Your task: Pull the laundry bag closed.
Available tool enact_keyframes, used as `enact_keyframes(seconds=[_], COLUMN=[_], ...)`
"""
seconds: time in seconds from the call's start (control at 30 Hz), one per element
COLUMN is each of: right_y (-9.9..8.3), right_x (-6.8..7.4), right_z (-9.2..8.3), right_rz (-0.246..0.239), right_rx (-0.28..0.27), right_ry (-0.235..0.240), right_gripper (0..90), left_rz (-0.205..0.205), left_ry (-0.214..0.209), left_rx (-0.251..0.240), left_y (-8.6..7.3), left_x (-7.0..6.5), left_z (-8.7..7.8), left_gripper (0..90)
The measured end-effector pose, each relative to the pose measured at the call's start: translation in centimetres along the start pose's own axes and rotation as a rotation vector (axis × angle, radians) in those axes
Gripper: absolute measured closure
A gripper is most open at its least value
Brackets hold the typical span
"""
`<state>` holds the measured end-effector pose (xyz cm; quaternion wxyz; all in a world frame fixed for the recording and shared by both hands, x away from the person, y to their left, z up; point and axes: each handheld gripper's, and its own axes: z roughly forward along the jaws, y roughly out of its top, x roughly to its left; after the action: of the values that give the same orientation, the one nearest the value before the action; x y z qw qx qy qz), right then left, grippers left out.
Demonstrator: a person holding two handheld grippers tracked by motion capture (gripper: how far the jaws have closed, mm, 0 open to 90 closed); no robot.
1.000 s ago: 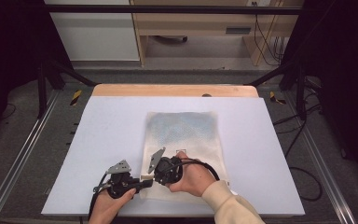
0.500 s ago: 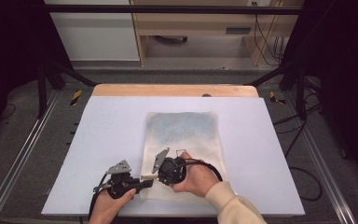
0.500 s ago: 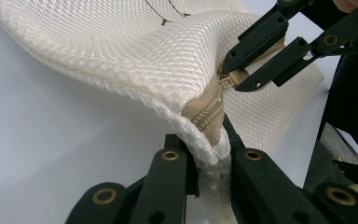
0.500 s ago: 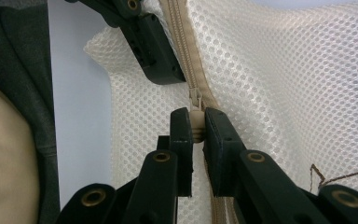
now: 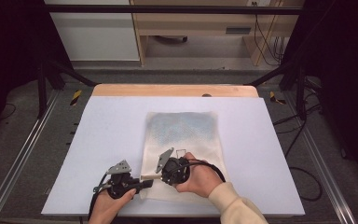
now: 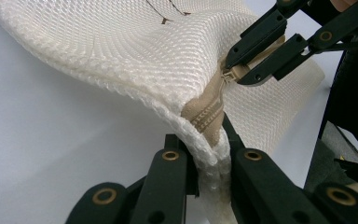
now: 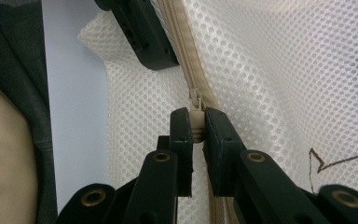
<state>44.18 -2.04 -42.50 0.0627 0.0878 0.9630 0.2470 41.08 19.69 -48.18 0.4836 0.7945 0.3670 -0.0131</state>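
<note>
On the table [image 5: 98, 140], mesh bag [image 5: 186, 126], corner pinched by left gripper [image 6: 208, 161], zipper pull [image 7: 196, 122] by right gripper [image 7: 196, 128] fingers.

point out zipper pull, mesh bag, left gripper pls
zipper pull [image 7: 195, 122], right gripper view, its tab between the jaws.
mesh bag [image 5: 182, 126], high view, flat far panel.
left gripper [image 6: 210, 156], left gripper view, midway between fingertips, at bag corner.

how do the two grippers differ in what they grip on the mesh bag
The left gripper clamps the corner edge of the mesh bag, fabric bunched between its fingers; the right gripper pinches only the small zipper pull. In the high view the left gripper sits off the bag's near-left corner, the right gripper over the bag. Both are shut and work the same tan zipper.
</note>
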Motion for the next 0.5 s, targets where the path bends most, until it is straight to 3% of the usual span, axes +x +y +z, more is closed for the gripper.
enact_keyframes(seconds=[0.5], right_y=[-1.4], right_x=[-0.3], right_z=[-0.5], right_rz=[0.034], right_rx=[0.0], right_ry=[-0.006], right_gripper=[82.3], left_rz=[0.0], left_ry=[0.003], left_rx=[0.002], left_y=[-0.1], left_x=[0.0], left_z=[0.1], left_gripper=[84.9])
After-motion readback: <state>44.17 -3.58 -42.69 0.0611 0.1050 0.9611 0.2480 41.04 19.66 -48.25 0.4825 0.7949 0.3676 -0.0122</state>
